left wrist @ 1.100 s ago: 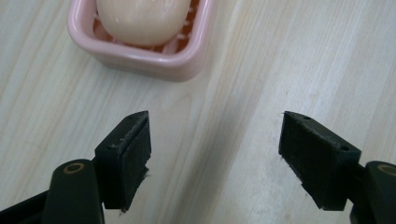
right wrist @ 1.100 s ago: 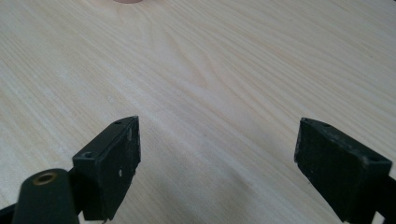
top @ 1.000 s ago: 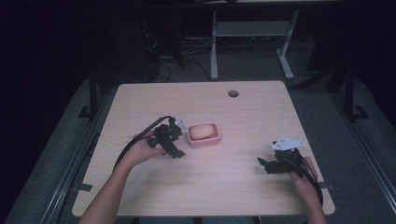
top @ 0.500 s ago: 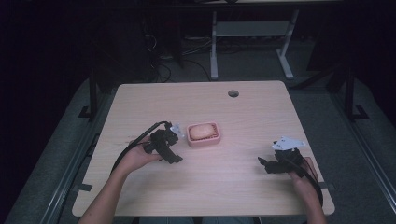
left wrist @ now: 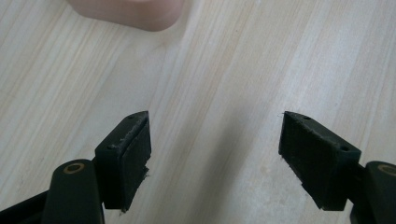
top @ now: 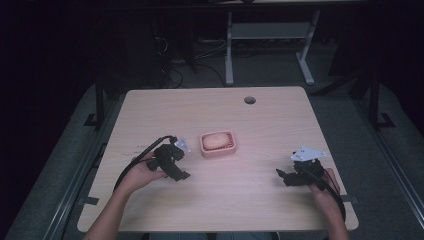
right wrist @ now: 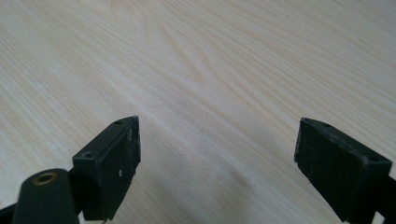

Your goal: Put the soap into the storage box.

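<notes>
You held the left gripper (top: 181,167) with jaws spread wide just beside the pink soap dish (top: 218,144), needing a square, level approach to its rim.

Light wood-grain bench (top: 280,125), rounded corners, with a round cable hole (top: 249,100) near its far edge, right of centre. Grey carpeted floor (top: 395,150) on both sides. Behind the bench, a white desk frame (top: 270,35) with two legs and a crossbar. Dark cables (top: 175,75) on the floor, far left of that frame. Background dark, details unreadable.
</notes>
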A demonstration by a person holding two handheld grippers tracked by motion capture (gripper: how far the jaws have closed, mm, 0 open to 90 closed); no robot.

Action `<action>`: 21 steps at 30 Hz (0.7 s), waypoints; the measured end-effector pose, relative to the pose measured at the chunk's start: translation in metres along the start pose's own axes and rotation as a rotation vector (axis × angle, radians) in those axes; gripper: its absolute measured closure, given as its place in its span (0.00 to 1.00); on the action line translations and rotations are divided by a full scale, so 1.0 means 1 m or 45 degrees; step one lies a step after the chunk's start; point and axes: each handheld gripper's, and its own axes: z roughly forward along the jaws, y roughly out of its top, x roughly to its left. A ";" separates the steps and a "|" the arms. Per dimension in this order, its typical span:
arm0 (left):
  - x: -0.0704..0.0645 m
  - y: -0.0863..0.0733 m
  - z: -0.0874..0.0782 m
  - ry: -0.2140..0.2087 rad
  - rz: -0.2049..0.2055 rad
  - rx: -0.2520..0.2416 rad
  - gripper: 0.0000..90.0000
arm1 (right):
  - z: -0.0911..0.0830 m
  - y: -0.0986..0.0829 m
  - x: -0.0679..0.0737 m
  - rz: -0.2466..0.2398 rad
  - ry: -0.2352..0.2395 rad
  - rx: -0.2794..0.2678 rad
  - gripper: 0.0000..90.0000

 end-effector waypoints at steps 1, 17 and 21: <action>0.000 0.000 0.000 0.000 0.000 0.000 0.28 | 0.000 0.000 0.000 0.000 0.000 0.002 0.15; -0.006 -0.017 -0.005 0.013 -0.018 -0.031 0.28 | 0.001 0.000 0.001 -0.005 0.003 0.014 0.15; -0.008 -0.024 -0.003 0.014 -0.031 -0.035 0.28 | 0.000 -0.001 0.001 -0.001 0.000 0.014 0.15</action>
